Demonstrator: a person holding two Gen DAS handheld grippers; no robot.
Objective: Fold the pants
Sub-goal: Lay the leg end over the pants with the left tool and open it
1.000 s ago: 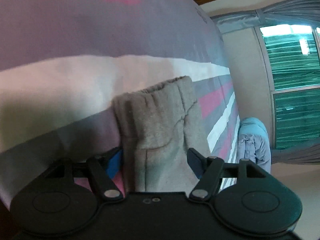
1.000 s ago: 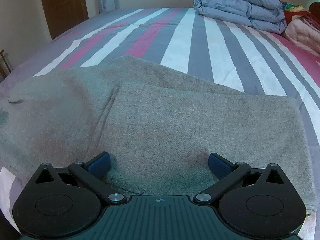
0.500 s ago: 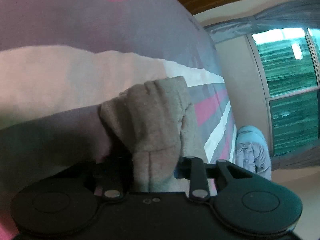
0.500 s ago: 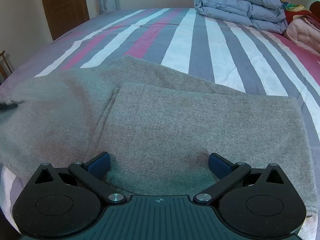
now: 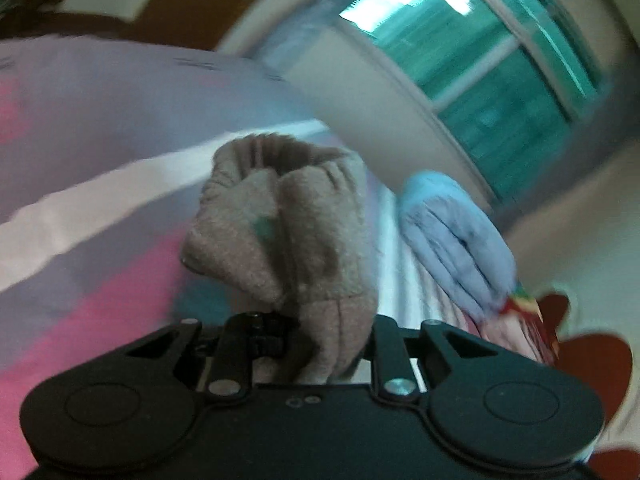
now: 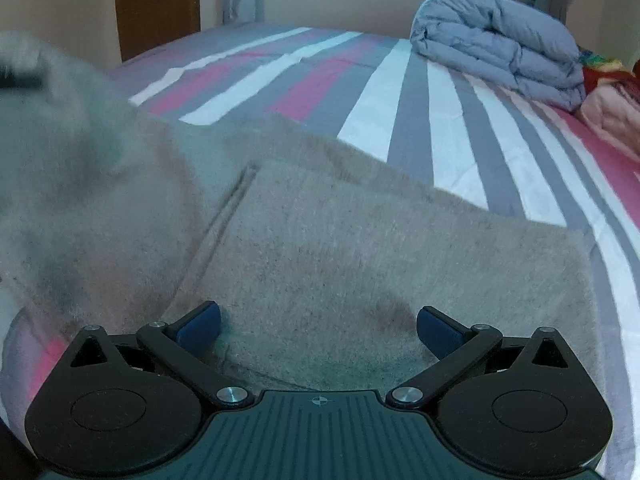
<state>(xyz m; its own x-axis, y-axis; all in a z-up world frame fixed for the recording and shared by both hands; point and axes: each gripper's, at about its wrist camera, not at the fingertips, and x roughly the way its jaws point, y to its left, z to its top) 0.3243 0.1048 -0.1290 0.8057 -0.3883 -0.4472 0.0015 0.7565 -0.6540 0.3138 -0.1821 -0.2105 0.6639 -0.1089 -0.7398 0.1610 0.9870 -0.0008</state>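
Left claw (image 5: pixel 326 344) closing on one pants (image 5: pixel 288 232) – right claw (image 6: pixel 318 322) agape

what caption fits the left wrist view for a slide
Left gripper closing on bunched grey pants above the striped bedsheet.

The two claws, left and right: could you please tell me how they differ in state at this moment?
The left claw is closing, with a bunched end of the grey pants gripped between its jaws; the right claw stands wide open and grips nothing. The left claw holds its cloth raised above the striped bed; the right claw hangs low over the pants lying flat. Both are black, two-fingered claws.
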